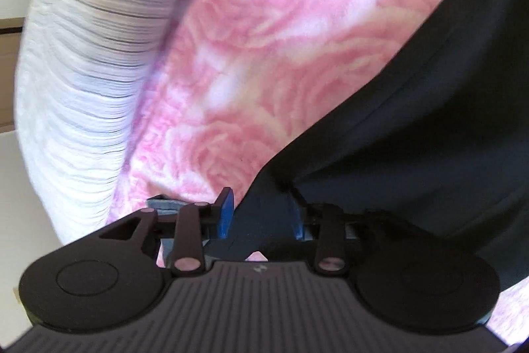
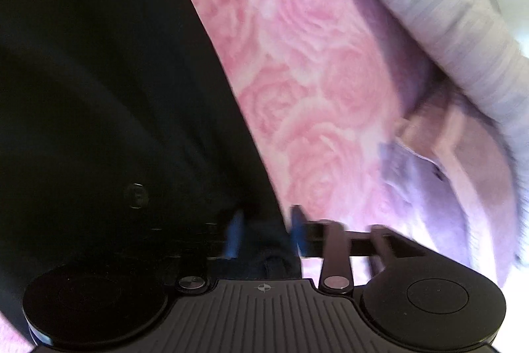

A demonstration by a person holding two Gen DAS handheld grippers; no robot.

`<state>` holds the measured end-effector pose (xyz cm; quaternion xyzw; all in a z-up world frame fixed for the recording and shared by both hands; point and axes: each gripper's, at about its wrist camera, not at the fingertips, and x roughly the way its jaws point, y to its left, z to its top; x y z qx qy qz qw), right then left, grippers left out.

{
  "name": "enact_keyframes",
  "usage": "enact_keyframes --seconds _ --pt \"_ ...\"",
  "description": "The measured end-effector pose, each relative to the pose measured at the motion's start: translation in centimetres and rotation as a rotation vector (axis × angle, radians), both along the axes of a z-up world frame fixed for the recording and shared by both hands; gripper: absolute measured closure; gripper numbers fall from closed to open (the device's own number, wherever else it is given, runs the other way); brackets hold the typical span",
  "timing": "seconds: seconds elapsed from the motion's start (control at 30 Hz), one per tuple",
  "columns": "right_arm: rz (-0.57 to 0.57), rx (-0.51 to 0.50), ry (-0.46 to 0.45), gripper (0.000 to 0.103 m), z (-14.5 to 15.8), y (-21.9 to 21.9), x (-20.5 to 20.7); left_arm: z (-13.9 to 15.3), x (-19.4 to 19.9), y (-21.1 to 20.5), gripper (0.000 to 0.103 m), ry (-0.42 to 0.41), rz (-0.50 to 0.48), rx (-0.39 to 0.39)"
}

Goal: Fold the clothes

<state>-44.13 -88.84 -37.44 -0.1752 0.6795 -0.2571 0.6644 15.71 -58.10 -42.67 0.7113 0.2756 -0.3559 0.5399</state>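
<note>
Both views blurred; scene in motion.

Left hand-held gripper (image 1: 261, 214): blue fingers (image 1: 225, 210) clenched on a bunched edge of the black garment (image 1: 429, 121).
Right hand-held gripper (image 2: 266, 230): fingers pinched on dark cloth of the same garment (image 2: 99, 71), at its border with the pink.

Garment draped over the pink rose-print bedspread (image 1: 281, 38), filling the right of the left view and the left of the right view. White ribbed cloth (image 1: 82, 71) beyond, at the bed's margin.

Judged step: two-point hold on one edge, carrying or spreading; fold count not readable.

Next move calls for matched travel of both grips, edge kept taut, release only once the cloth lies flat.
</note>
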Motion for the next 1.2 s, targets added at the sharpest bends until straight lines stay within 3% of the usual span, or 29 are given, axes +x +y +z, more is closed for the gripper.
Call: enact_keyframes --seconds 0.07,0.2,0.3,0.37,0.47,0.57,0.63,0.67,0.7,0.73,0.8,0.87,0.93,1.07,1.2 --pt "-0.096 -0.031 -0.072 0.052 1.3 0.8 -1.1 1.8 -1.0 0.1 0.071 0.023 0.031 -0.071" --pt "-0.399 -0.004 -0.371 0.046 5.5 3.4 -5.8 5.7 -5.2 -1.0 0.067 0.095 0.034 -0.216" --pt "-0.624 0.095 -0.539 0.043 6.2 5.0 -10.2 7.3 -9.9 -2.8 0.06 0.263 -0.002 -0.328" --pt "-0.734 0.164 -0.571 0.043 4.8 5.6 -12.8 7.2 -13.6 -4.7 0.06 0.401 -0.044 -0.355" --pt "-0.843 0.212 -0.637 0.041 4.0 5.9 -15.4 5.7 -18.3 -7.6 0.06 0.52 -0.152 -0.336" --pt "-0.874 0.229 -0.636 0.041 4.9 5.7 -15.7 3.7 -21.3 -10.0 0.06 0.598 -0.228 -0.292" --pt "-0.837 0.22 -0.602 0.041 5.5 5.8 -15.3 2.3 -23.2 -11.5 0.06 0.649 -0.279 -0.261" --pt "-0.812 0.213 -0.583 0.041 5.8 5.9 -15.0 1.6 -24.2 -12.3 0.063 0.675 -0.304 -0.246" --pt "-0.792 0.207 -0.569 0.04 5.9 6.2 -14.9 1.0 -25.1 -13.1 0.079 0.699 -0.327 -0.231" --pt "-0.772 0.2 -0.56 0.04 5.8 6.5 -14.6 0.4 -24.7 -13.3 0.086 0.708 -0.302 -0.217" --pt "-0.755 0.195 -0.561 0.039 5.5 7.1 -14.6 0.0 -23.8 -13.6 0.092 0.733 -0.254 -0.215" --pt "-0.762 0.189 -0.57 0.037 4.8 6.9 -14.7 0.7 -23.2 -13.6 0.093 0.753 -0.239 -0.235" --pt "-0.767 0.179 -0.565 0.036 4.4 7.0 -14.3 1.2 -23.6 -13.0 0.093 0.726 -0.297 -0.236" --pt "-0.761 0.154 -0.529 0.033 3.7 6.6 -12.9 0.7 -24.4 -12.4 0.082 0.687 -0.403 -0.203" --pt "-0.765 0.149 -0.494 0.033 3.3 6.3 -12.2 0.3 -24.6 -12.0 0.085 0.677 -0.455 -0.17"
